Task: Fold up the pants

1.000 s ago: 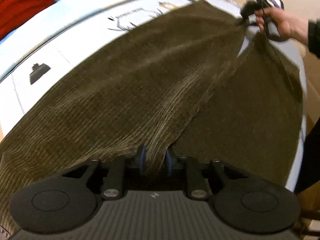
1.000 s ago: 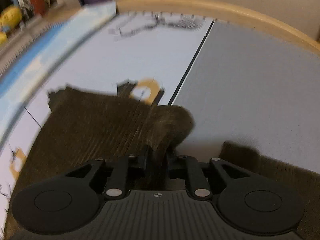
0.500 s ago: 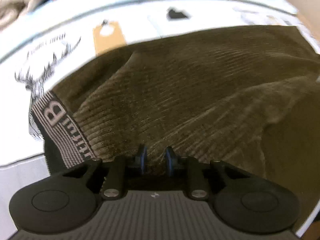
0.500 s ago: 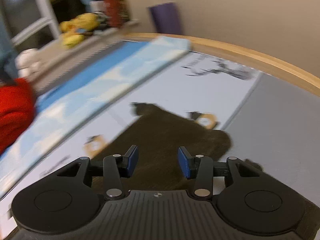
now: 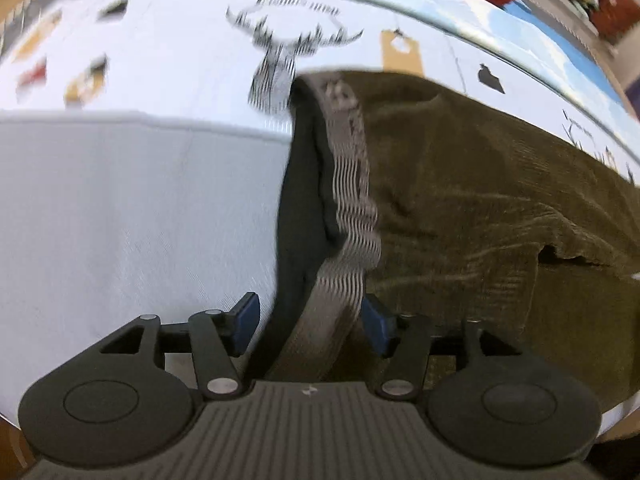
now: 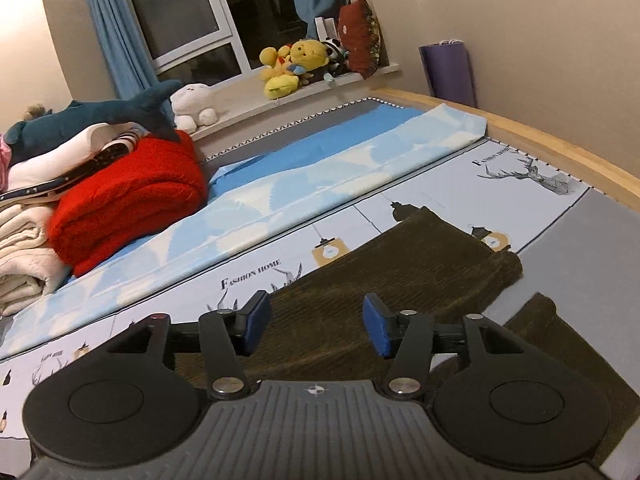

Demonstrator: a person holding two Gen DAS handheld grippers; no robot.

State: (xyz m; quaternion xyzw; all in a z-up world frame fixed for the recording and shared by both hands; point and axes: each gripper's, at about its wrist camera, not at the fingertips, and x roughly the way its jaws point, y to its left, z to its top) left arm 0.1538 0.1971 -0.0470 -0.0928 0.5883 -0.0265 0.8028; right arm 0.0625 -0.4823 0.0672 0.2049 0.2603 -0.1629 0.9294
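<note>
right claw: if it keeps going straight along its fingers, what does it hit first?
Probably the pants on the bed. The right claw is tilted down, its jaws opening with nothing between them, and the brown cloth fills the gap ahead. Depth is unclear, so where on the cloth is a guess.

I count one pair of brown pants [image 6: 400,272] on the bed [image 6: 592,240], one red blanket [image 6: 128,200], two blue curtains [image 6: 116,40], and my two grippers, left gripper [image 5: 308,326] and right gripper [image 6: 316,328].
</note>
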